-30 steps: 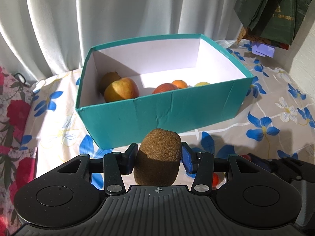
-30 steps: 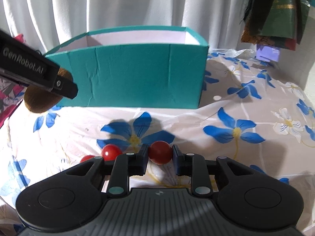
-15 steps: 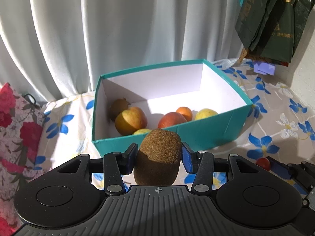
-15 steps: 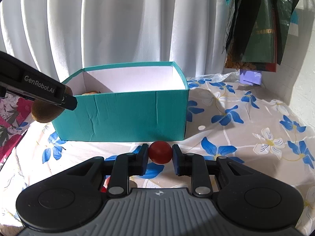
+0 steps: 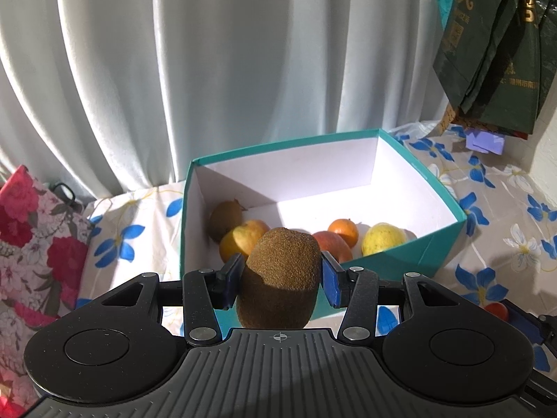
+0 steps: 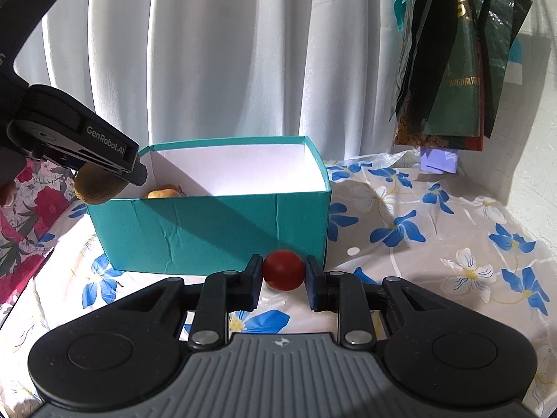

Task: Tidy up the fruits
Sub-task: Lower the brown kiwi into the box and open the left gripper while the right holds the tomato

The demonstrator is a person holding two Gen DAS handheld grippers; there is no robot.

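A white curtain (image 5: 209, 69) fills the background, and below it a tablecloth (image 6: 435, 237) printed with blue flowers covers the table. On the cloth stands a teal box (image 5: 431, 254) with a white interior, open at the top. Dark green bags (image 5: 494, 52) hang at the upper right, near the wall. The left gripper (image 5: 280, 278) is closed on a brown kiwi (image 5: 280, 275), its blue pads pressed to both sides of the fruit; in the right wrist view this kiwi sits in the air just at the box's near left corner, level with its rim. Inside the box, along the near wall, lie a second kiwi (image 5: 225, 216) in the left corner, a yellow-red apple (image 5: 243, 242) just beside it, a reddish fruit (image 5: 332, 244), a small orange (image 5: 344, 231) and a yellow fruit (image 5: 383, 238). The right gripper (image 6: 282, 275) holds a small red cherry tomato (image 6: 282, 270) between its fingers, in front of the box's near wall and above the cloth.
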